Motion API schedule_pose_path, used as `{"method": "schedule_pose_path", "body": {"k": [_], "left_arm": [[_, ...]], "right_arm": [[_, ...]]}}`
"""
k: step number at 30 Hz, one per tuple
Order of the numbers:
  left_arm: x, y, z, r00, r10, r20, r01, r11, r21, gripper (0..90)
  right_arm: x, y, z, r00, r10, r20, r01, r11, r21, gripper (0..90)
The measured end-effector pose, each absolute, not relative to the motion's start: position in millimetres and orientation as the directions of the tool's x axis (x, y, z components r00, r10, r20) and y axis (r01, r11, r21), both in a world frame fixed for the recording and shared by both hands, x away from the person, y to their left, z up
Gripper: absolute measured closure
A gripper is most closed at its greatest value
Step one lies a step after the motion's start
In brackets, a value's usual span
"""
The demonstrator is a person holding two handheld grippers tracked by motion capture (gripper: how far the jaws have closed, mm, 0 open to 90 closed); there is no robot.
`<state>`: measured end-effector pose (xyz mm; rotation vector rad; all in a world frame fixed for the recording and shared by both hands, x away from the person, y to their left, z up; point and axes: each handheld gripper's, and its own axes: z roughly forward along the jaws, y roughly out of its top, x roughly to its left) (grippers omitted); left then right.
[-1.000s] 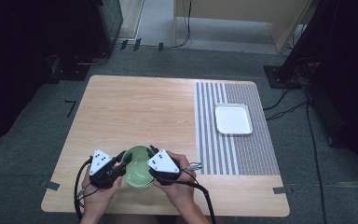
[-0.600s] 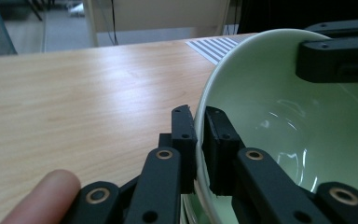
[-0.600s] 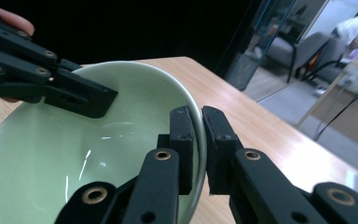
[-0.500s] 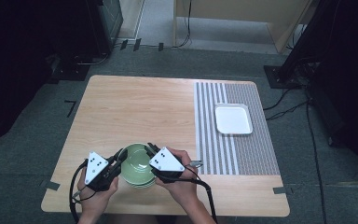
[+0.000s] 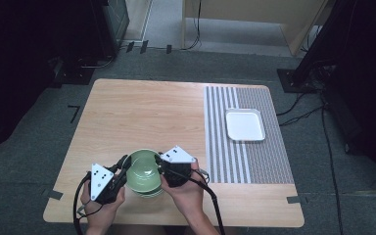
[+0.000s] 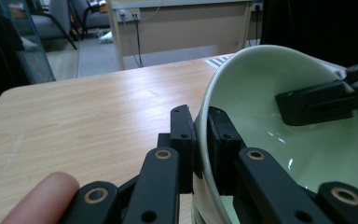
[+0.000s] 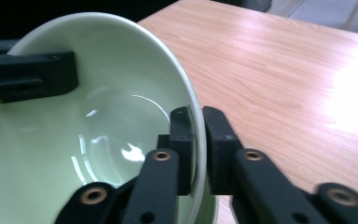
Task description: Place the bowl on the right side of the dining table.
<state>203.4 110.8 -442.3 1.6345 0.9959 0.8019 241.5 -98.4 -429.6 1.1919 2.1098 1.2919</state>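
Dim room, dark floor with cables, and a pale wooden table [image 5: 142, 117] near the middle of the high view. Left gripper [image 6: 199, 133] is clamped on the rim of a green bowl [image 5: 144, 169], one jaw outside the wall and one inside; its jaws have just been closing onto that rim. Right gripper [image 7: 196, 128] is clamped on the opposite rim in the same manner, one jaw each side of the wall. In the high view both hands come in from the near edge with the bowl between them, close to that edge and a little left of centre. Rims of what appear to be further green bowls show beneath it, so it likely sits on a small stack; whether it has lifted clear of them I cannot tell. Beyond the right gripper lies a striped mat [image 5: 245, 132] over the right part of the table, and on it, well apart from the bowl, a white square tray [image 5: 245, 125], empty. Judgement: the two-handed grip is secured, so the grasp step looks done; lifting the bowl off the stack and carrying it elsewhere remains. No brand, label or readable writing on bowl, tray, mat or grippers.
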Motion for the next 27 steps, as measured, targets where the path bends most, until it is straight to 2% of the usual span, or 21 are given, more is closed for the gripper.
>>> {"method": "schedule_pose_path", "body": {"k": [3,7,8,10,12,14,15,20,23,27], "left_arm": [[204.1,113.6,-440.3,0.448,0.894,0.017,0.222,-0.129,0.966,81.6],[205.6,116.9,-437.3,0.461,0.886,-0.045,0.231,-0.071,0.970,79.3],[205.7,118.0,-436.2,0.463,0.885,-0.049,0.229,-0.066,0.971,76.4],[205.4,121.1,-433.7,0.467,0.881,-0.072,0.228,-0.041,0.973,64.9],[207.1,127.5,-427.8,0.484,0.862,-0.153,0.257,0.027,0.966,50.3],[205.8,129.8,-422.3,0.470,0.864,-0.180,0.255,0.062,0.965,34.5],[204.6,131.6,-420.0,0.473,0.861,-0.189,0.249,0.076,0.966,30.5],[201.0,142.8,-411.7,0.536,0.828,-0.164,0.198,0.066,0.978,18.1],[204.4,151.4,-412.6,0.493,0.850,-0.184,0.219,0.084,0.972,17.1],[212.2,168.6,-418.6,0.434,0.877,-0.208,0.252,0.103,0.962,11.1]], "right_arm": [[239.9,-97.0,-431.7,-0.558,0.827,0.074,0.434,0.214,0.875,85.5],[236.5,-98.1,-429.1,-0.555,0.830,0.065,0.394,0.193,0.898,85.4],[235.9,-98.5,-428.4,-0.553,0.831,0.062,0.387,0.191,0.902,85.4],[234.7,-100.3,-425.8,-0.543,0.838,0.049,0.364,0.183,0.913,85.4],[235.0,-103.8,-423.0,-0.539,0.841,0.052,0.351,0.168,0.921,85.3],[235.8,-108.3,-419.3,-0.538,0.841,0.058,0.344,0.157,0.926,85.2],[236.3,-110.6,-417.5,-0.541,0.839,0.061,0.342,0.153,0.927,85.1],[235.8,-120.5,-409.4,-0.528,0.847,0.054,0.315,0.136,0.939,84.8],[236.2,-128.0,-404.2,-0.515,0.855,0.058,0.305,0.120,0.945,84.8],[238.6,-140.2,-398.3,-0.490,0.869,0.061,0.300,0.102,0.949,84.6]]}}
